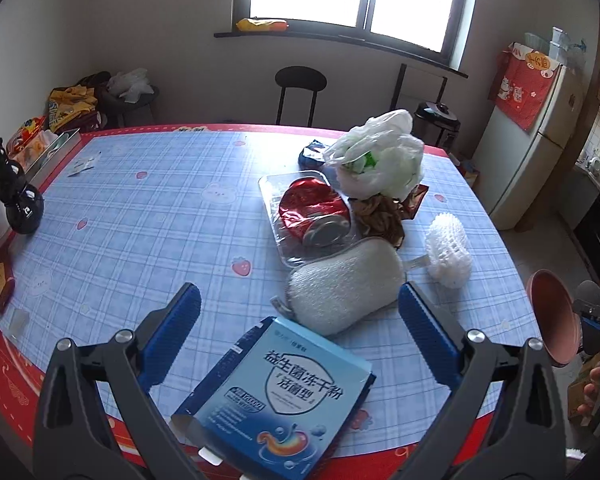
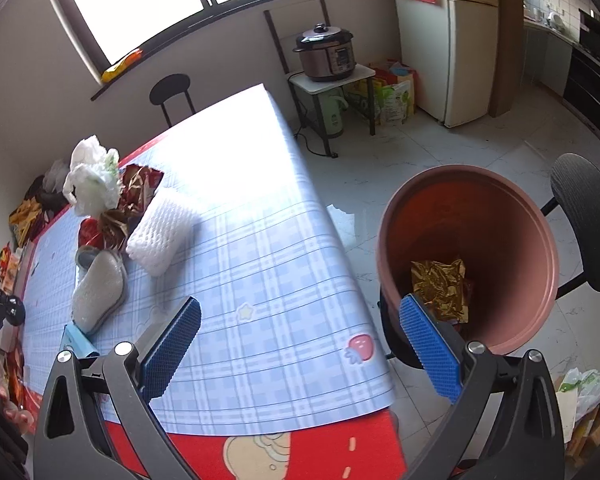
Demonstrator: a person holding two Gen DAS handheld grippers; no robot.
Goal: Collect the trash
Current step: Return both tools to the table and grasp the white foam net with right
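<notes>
My left gripper (image 1: 300,312) is open and empty above a blue cardboard box (image 1: 288,392) at the table's front edge. Past it lie a white slipper (image 1: 348,284), a crushed red can (image 1: 314,210) in a clear tray, a white foam net (image 1: 448,250), a brown wrapper (image 1: 380,216) and a white plastic bag (image 1: 380,156). My right gripper (image 2: 300,320) is open and empty over the table's right edge, beside a terracotta bin (image 2: 472,208) that holds a gold wrapper (image 2: 440,288). The same trash pile shows in the right wrist view around the foam net (image 2: 160,236).
A black gourd bottle (image 1: 16,196) and snack packs stand at the table's left side. A black stool (image 2: 584,224) is right of the bin. A pressure cooker (image 2: 328,54) sits on a small stand near a fridge (image 2: 472,40). A chair (image 1: 300,88) stands behind the table.
</notes>
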